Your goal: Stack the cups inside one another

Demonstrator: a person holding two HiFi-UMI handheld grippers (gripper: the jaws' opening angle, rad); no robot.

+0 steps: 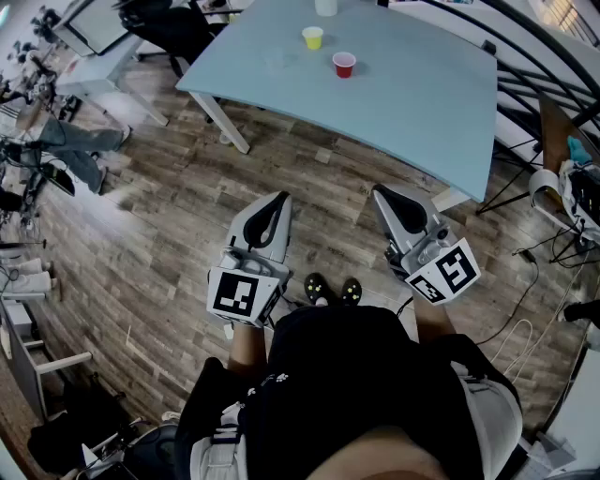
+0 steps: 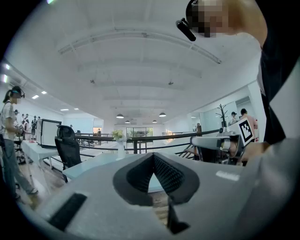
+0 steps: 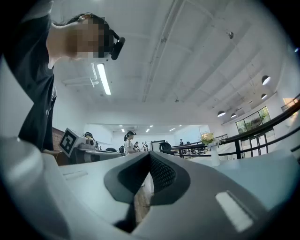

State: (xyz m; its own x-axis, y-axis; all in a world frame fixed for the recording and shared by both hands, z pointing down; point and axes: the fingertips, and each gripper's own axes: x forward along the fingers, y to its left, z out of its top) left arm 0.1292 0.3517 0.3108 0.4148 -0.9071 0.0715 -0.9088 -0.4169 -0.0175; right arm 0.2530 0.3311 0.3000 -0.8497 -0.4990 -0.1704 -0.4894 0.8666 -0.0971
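A yellow cup and a red cup stand upright and apart on the pale blue table at the top of the head view. Both grippers are held close to the person's body over the wooden floor, well short of the table. The left gripper is shut with nothing in it, and its pads meet at the tip in its own view. The right gripper is likewise shut and empty. Neither gripper view shows the cups.
A white vase stands at the table's far edge. Black office chairs and a grey desk are at the upper left. A railing and cables lie to the right. Other people stand far off.
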